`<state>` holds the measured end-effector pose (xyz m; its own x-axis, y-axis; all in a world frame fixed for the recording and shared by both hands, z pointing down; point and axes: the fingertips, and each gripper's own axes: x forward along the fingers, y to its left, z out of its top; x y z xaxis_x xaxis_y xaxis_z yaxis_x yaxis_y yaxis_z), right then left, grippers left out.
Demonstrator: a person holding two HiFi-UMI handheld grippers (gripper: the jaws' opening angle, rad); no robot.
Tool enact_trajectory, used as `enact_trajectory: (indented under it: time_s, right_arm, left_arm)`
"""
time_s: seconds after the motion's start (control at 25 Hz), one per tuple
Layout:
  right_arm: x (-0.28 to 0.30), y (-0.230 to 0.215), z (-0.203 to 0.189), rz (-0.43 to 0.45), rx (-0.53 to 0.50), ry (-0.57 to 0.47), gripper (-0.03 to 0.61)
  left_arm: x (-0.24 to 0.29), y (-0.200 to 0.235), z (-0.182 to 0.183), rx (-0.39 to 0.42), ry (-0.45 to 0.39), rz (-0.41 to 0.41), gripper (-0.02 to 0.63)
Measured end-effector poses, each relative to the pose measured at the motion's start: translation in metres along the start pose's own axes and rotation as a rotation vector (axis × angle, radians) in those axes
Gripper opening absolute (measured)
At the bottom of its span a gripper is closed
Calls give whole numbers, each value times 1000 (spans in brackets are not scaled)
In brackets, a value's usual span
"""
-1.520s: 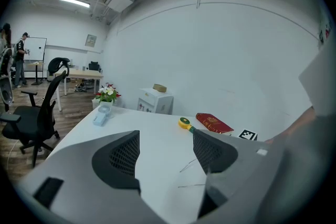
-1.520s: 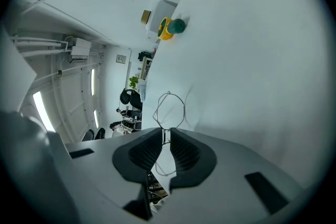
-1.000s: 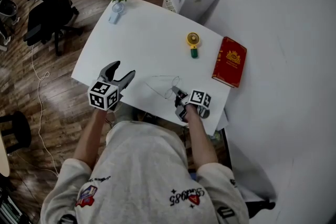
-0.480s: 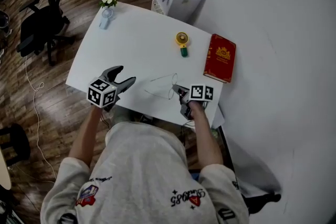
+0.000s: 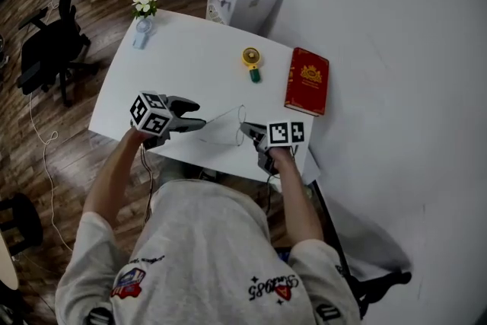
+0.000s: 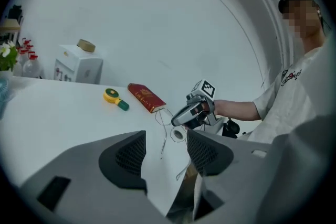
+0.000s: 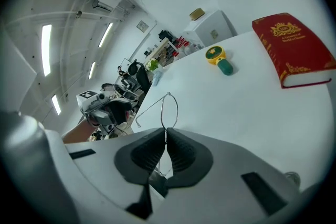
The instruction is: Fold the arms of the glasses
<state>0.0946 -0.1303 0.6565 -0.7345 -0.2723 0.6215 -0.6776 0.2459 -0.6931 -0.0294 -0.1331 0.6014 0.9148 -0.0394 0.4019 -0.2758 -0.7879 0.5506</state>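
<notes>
Lower left in the head view, the left gripper [image 5: 198, 115] is closing its spread jaws around one thin arm of the wire glasses [image 7: 169, 110]. The glasses are held over the white table's [image 5: 190, 65] near edge, lower centre. The right gripper [image 7: 165, 139] pinches the frame beside a lens. The glasses look light, springy and easily bent, so push the arm gently near its hinge. Only the left gripper view shows the pads not touching the arm.

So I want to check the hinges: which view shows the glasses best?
The right gripper view: the glasses stand close up, clamped in the shut right gripper, one arm swung out left. The left gripper view shows them small, further off; the head view shows only faint wire lines.
</notes>
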Motion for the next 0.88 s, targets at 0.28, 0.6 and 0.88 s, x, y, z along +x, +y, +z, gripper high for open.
enact_trajectory:
  time_s: [0.28,0.6,0.88]
  right_arm:
    - [-7,17,0,2,-62,32,17]
    - [-10,30,-3,20,-84,57,17]
    - [-16,30,0,19,-90,46,16]
  left_arm:
    - [24,-8,-6,-21,126,-134,159]
    - [52,-30,-13,-53,245,-257,84]
    - [74,-43,-16,-64,299,-294,37]
